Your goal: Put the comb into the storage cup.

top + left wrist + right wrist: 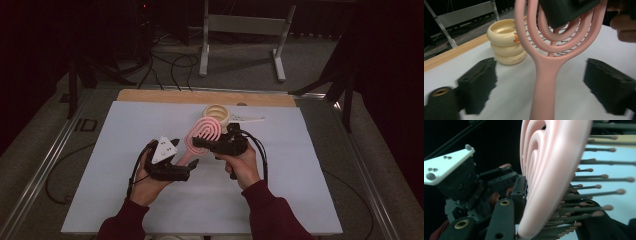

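Observation:
A pink hairbrush [205,132] with a looped open head and thin bristles is held above the white sheet. My right gripper [199,142] is shut on the head of the brush [551,175], one black jaw on each face. The brush's handle [544,85] runs down between the jaws of my left gripper [541,82], which stand wide apart and clear of it on both sides. In the high view the left gripper [192,166] sits at the lower end of the handle. The right gripper view also shows the left gripper [461,182] with its white plate.
A cream stack of rings [217,115] stands just beyond the brush, with a flat white piece [247,119] lying beside it. The white sheet [125,150] covers the table up to a wooden strip [200,96] at the far edge. A metal stand [240,30] and cables are on the floor behind.

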Motion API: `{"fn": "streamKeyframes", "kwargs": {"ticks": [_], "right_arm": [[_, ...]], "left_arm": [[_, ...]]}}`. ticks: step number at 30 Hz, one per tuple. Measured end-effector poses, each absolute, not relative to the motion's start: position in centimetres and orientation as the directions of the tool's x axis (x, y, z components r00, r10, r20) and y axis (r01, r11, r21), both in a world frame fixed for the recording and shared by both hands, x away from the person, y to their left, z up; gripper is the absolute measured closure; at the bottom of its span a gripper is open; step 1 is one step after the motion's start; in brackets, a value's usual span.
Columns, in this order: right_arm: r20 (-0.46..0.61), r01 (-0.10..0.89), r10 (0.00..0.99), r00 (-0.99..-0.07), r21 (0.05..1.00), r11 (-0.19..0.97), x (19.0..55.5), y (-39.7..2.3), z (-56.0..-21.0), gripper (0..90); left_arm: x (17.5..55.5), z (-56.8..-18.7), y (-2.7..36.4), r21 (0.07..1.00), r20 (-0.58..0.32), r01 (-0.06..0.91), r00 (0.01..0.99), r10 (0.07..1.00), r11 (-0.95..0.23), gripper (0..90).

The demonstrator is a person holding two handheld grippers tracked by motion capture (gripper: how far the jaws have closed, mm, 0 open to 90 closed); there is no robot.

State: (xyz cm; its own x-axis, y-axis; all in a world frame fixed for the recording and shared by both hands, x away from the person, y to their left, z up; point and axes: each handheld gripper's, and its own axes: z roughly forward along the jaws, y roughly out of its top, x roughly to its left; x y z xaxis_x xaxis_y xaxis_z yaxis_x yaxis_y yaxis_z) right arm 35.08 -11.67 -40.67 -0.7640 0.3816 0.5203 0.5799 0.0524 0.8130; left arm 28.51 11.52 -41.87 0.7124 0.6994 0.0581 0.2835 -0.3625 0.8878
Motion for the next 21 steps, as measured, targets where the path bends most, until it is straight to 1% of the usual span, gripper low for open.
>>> {"fn": "streamKeyframes", "kwargs": {"ticks": [2,5,9,21], "right_arm": [[0.523,0.582,0.383,-0.761,0.812,0.049,35.1,-11.7,-40.7,64.0],[0.525,0.582,0.382,-0.761,0.812,0.046,35.2,-11.8,-40.7,64.0],[0.523,0.582,0.388,-0.759,0.812,0.044,35.2,-11.7,-40.7,64.0],[0.517,0.577,0.400,-0.757,0.816,0.037,35.4,-11.8,-40.5,63.9]], "left_arm": [[28.4,-41.8,11.7,0.887,0.057,0.283,0.717,0.695,-0.365,2.6],[28.3,-41.8,12.1,0.889,0.055,0.282,0.715,0.697,-0.360,0.3],[28.1,-41.8,12.6,0.891,0.062,0.279,0.706,0.706,-0.357,0.1],[27.5,-42.0,15.5,0.908,0.038,0.287,0.668,0.743,-0.304,0.1]]}}
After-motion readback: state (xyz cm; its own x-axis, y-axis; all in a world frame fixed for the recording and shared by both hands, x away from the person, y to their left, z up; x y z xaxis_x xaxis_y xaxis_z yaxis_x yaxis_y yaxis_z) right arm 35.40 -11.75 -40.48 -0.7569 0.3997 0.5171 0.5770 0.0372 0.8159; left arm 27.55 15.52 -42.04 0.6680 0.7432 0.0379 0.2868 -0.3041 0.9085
